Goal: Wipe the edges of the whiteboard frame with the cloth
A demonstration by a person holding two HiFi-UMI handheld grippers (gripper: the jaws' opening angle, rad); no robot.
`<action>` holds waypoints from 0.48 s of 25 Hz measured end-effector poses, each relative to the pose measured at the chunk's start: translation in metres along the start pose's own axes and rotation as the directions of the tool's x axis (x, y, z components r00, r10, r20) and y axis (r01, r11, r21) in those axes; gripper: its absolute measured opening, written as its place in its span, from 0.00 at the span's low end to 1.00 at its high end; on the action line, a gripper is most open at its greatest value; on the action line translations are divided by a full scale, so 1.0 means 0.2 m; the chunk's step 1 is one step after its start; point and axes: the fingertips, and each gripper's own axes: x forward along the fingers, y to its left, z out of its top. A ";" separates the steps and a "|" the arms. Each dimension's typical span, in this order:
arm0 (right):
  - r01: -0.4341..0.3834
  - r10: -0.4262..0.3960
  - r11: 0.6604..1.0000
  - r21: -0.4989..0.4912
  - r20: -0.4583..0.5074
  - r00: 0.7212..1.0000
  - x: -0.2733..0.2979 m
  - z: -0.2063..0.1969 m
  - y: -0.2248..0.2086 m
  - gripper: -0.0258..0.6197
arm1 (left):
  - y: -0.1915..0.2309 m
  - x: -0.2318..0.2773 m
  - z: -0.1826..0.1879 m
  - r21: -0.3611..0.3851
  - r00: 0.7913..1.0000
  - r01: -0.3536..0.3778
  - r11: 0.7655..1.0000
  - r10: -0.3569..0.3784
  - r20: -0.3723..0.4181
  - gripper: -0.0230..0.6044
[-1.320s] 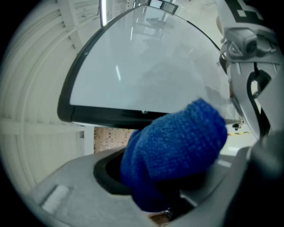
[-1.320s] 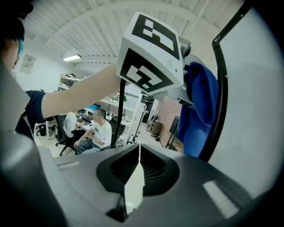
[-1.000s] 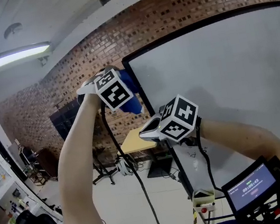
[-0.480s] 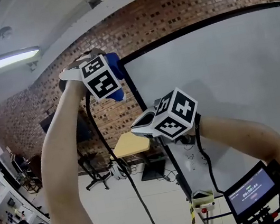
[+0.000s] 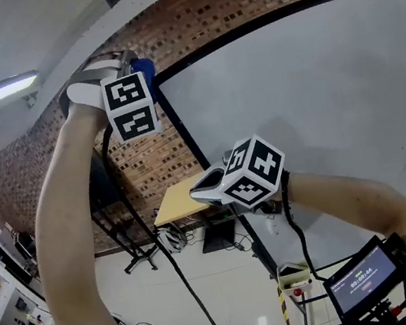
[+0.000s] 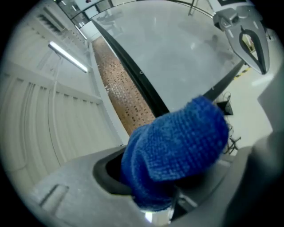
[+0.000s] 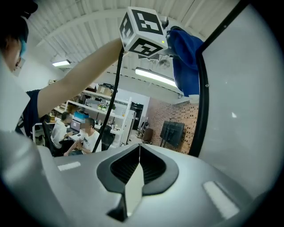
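**Cloth held at the frame's upper left corner**

The left gripper (image 5: 132, 69) is clamped on a wad of blue cloth (image 6: 177, 144), which bulges forward out of its jaws. It is raised high, and the cloth sits at the upper left corner of the black whiteboard frame (image 5: 182, 134), touching it or just beside it.

From that corner the frame's left edge runs as a long strip down towards the right gripper (image 5: 206, 188). The top edge runs off to the right above the white board (image 5: 316, 99). Any stroke has to follow one of these two lines, and the left hand, which holds the cloth, is much the nearer to the corner. The right gripper hangs lower, near the left edge, with its jaws pressed together on nothing.

The left gripper view shows the grip and the strip beyond, but the cloth's bulk covers the point of contact. The right gripper view looks up from below and shows the cloth draped over the black edge. Only the head view shows both arms together with the corner.
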 end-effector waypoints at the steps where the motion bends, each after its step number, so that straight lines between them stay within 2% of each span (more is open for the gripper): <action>1: -0.002 0.002 1.000 0.007 0.002 1.000 -0.02 -0.02 0.01 0.06 | 0.01 0.00 0.01 0.022 1.000 0.004 1.000 -0.004 -0.013 0.37; 4: -0.009 0.009 1.000 0.022 0.015 1.000 -0.12 -0.04 0.01 0.06 | 0.05 -0.02 0.05 0.073 0.998 0.034 0.997 -0.030 -0.053 0.37; 8: -0.010 0.008 0.998 0.055 0.034 0.999 -0.20 -0.05 -0.01 0.06 | 0.08 -0.04 0.06 0.184 0.993 0.055 0.981 -0.035 -0.109 0.37; 10: -0.009 0.007 0.998 0.068 0.036 0.999 -0.21 -0.06 -0.02 0.06 | 0.10 -0.05 0.07 0.183 0.995 0.042 0.982 -0.025 -0.097 0.37; 12: -0.002 0.000 0.998 0.069 0.036 0.999 -0.21 -0.08 -0.03 0.06 | 0.12 -0.07 0.12 0.118 0.999 0.027 0.993 -0.022 -0.042 0.37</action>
